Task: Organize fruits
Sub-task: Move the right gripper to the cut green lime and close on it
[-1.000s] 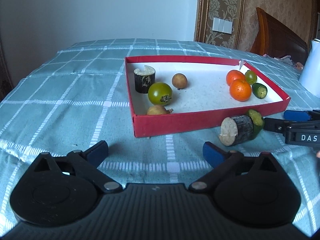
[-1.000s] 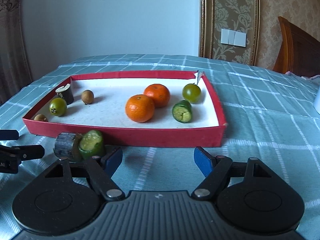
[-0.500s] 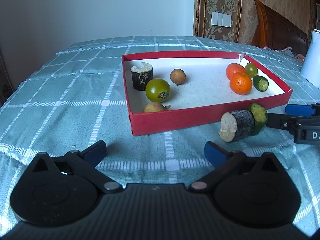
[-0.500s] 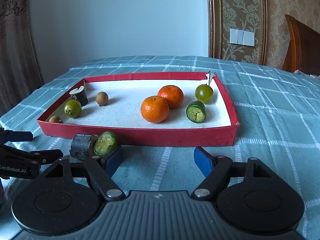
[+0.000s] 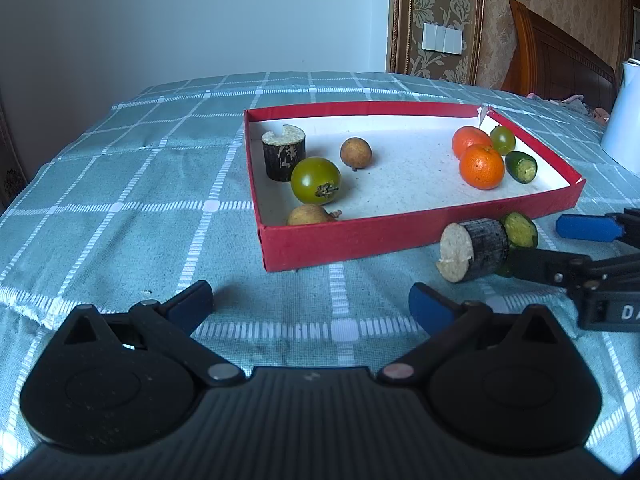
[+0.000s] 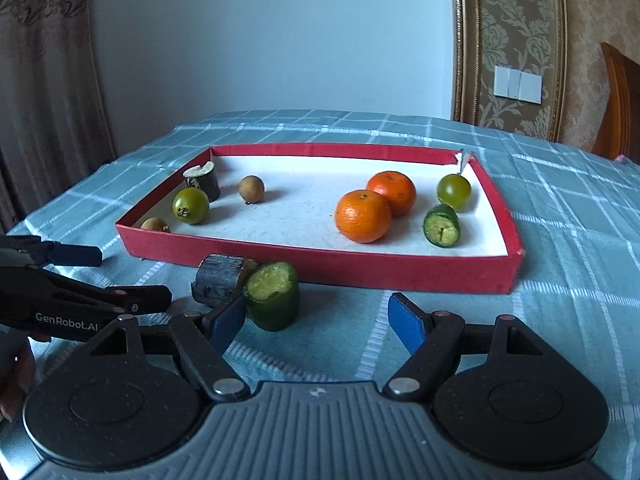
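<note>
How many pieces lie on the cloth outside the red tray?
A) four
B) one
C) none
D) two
D: a dark stub and a green cucumber chunk sit side by side on the cloth, just in front of the tray; everything else is inside it.

The right hand-held gripper (image 6: 320, 316) has eased closer to the cucumber piece (image 6: 273, 298) lying outside the red tray (image 6: 320, 270); its left blue pad now sits just beside that piece, where a second ago it stood a little nearer the camera.
</note>
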